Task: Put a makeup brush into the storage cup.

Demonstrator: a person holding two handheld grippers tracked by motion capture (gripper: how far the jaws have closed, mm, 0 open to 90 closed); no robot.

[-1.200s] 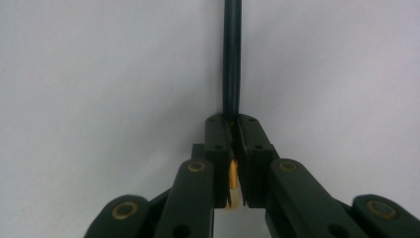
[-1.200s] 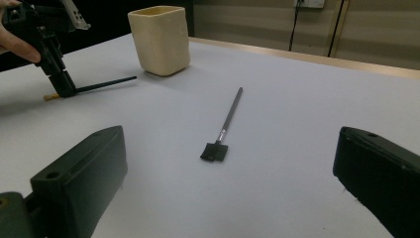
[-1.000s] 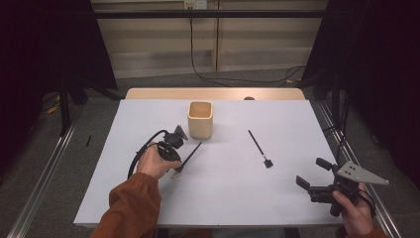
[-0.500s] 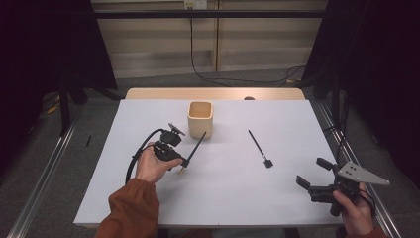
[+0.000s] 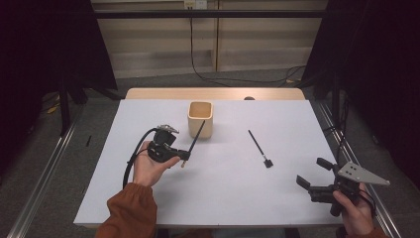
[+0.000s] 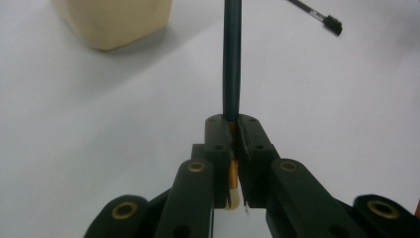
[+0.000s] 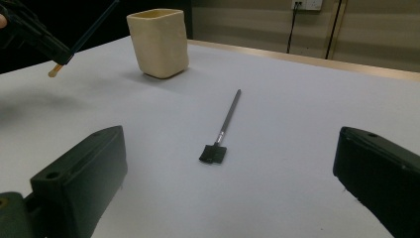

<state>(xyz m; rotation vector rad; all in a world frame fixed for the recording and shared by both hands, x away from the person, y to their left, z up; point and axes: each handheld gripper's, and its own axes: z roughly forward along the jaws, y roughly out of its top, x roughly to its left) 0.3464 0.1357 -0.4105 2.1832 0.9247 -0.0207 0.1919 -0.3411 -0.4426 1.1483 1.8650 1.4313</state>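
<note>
Lifted since a second ago: left gripper (image 5: 182, 154) with brush (image 5: 197, 136), nearer cup (image 5: 200, 119) | clamped near bristle end, handle aimed cupward, likely for dropping in | second brush (image 5: 259, 148) flat on table (image 5: 228, 188), ahead of right gripper (image 5: 317, 177), jaws wide, idle.

A lab or test room: a white-topped counter (image 5: 148, 198) stands on grey floor, black curtains (image 5: 44, 44) hang at both sides of the counter, floor rails (image 5: 42, 178) flank it, and cables (image 5: 198, 69) trail behind it from a wall socket (image 5: 194, 4).
</note>
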